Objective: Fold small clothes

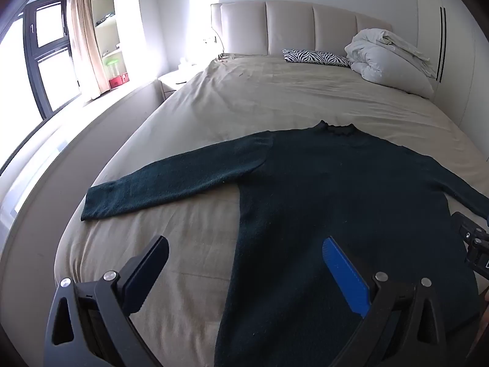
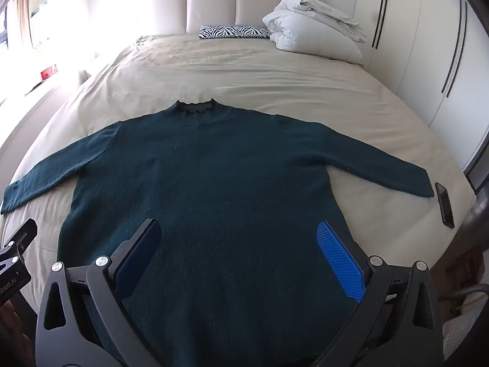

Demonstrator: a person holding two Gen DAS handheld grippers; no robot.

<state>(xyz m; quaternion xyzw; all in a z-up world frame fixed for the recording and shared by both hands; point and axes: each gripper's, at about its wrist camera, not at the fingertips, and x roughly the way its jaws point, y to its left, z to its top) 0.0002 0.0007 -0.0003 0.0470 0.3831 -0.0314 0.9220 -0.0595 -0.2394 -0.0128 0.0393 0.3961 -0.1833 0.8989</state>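
Nearest in each wrist view, a black plastic gripper with silver pivot bolts is hanging over the bed: the left gripper [image 1: 244,264] and the right gripper [image 2: 241,249] are both standing released, jaws spread wide with nothing between them, each showing one blue ribbed pad [image 2: 340,263] and one dark one. Below them a dark green knitted sweater [image 2: 207,183] is lying flat on its front or back, I cannot tell which, across the near part of the bed [image 2: 253,70], its fuzzy body broad and rounded by the lens, both long sleeves stretching out sideways and its small ruffled collar [image 2: 197,107] pointing toward the far end. Just beyond the right cuff a slim black phone [image 2: 444,205] is resting near the bed's right edge. The beige sheet is spreading out with soft wrinkles toward the far side, where a zebra-striped pillow [image 2: 233,31] is lying beside a crumpled white duvet [image 2: 314,27]. Behind them a padded, panelled cream headboard [image 2: 232,3] is rising; a dark-framed window [image 1: 45,55] with a beige curtain [image 1: 82,39] is glowing at far left.
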